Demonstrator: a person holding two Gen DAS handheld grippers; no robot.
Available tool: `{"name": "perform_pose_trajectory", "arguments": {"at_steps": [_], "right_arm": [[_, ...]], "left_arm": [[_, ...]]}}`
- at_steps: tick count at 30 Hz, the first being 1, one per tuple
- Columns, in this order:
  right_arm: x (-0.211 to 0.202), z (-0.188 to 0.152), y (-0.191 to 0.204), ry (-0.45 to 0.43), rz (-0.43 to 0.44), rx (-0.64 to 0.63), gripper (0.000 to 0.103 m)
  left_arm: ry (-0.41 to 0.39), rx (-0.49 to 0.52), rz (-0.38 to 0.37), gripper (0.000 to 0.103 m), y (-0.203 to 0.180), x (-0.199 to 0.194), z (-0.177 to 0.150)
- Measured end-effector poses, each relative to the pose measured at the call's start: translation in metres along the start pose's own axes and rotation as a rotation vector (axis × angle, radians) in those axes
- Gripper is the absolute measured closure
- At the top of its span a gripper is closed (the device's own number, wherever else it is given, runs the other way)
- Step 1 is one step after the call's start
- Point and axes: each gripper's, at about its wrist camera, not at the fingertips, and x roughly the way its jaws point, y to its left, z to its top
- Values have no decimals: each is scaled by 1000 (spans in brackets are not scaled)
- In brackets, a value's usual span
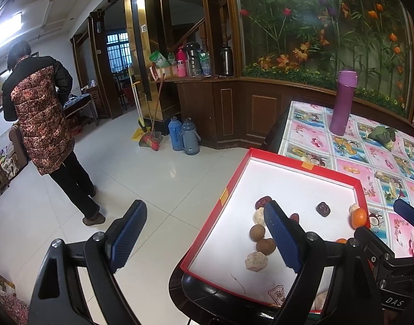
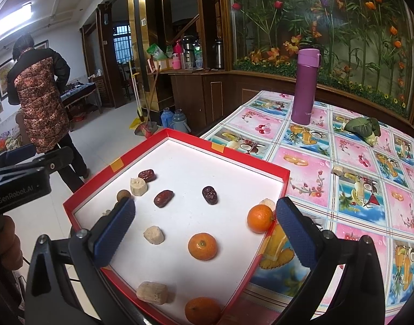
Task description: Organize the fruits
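Plainly, fruits: three round orange mandarins, three wrinkled dark red dates, brown round longans and pale beige chunks lay loose inside a shallow red cardboard tray with a white floor (image 2: 284,174).
Mandarins: one (image 2: 202,246) sat mid-tray, one (image 2: 260,218) touched the tray's right wall, one (image 2: 202,310) lay at the near edge.
Dates: one (image 2: 163,198) and another (image 2: 209,195) lay near the tray's centre, a third (image 2: 147,175) touched a pale chunk (image 2: 138,186) farther back.
Longans: two (image 1: 257,233) (image 1: 266,245) lay side by side toward the tray's left wall, a pale chunk (image 1: 255,261) just beside them.
Right gripper (image 2: 205,233): jaws stood wide apart and released, holding nothing; the mid-tray mandarin lay between the blue pads, touching neither, and the wall-side mandarin sat just inside the right pad.
Left gripper (image 1: 209,239): jaws spread wide and empty; its right pad hung over the tray's left part near the longans, its left pad out over the floor.
Tray position: on the near left corner of a table covered by a pink and blue fruit-print cloth (image 2: 342,162).
Beyond the tray: a tall purple flask (image 2: 306,86) stood upright far back on the cloth, a green leaf-wrapped bundle (image 2: 362,127) to its right.
Room: a person in a patterned padded jacket (image 1: 41,119) stood on the tiled floor, back turned.
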Motion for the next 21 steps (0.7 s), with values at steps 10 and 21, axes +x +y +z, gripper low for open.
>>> {"name": "perform_pose_trajectory", "arguments": {"at_steps": [10,21], "right_arm": [[-1,0,-1,-11,-12,-3,0],[-4,-2,-5,-11,-14,6,0]], "left_arm": [[10,-2,-1,15,2,2,0],[14,3,-24,15,-4,-2,1]]}}
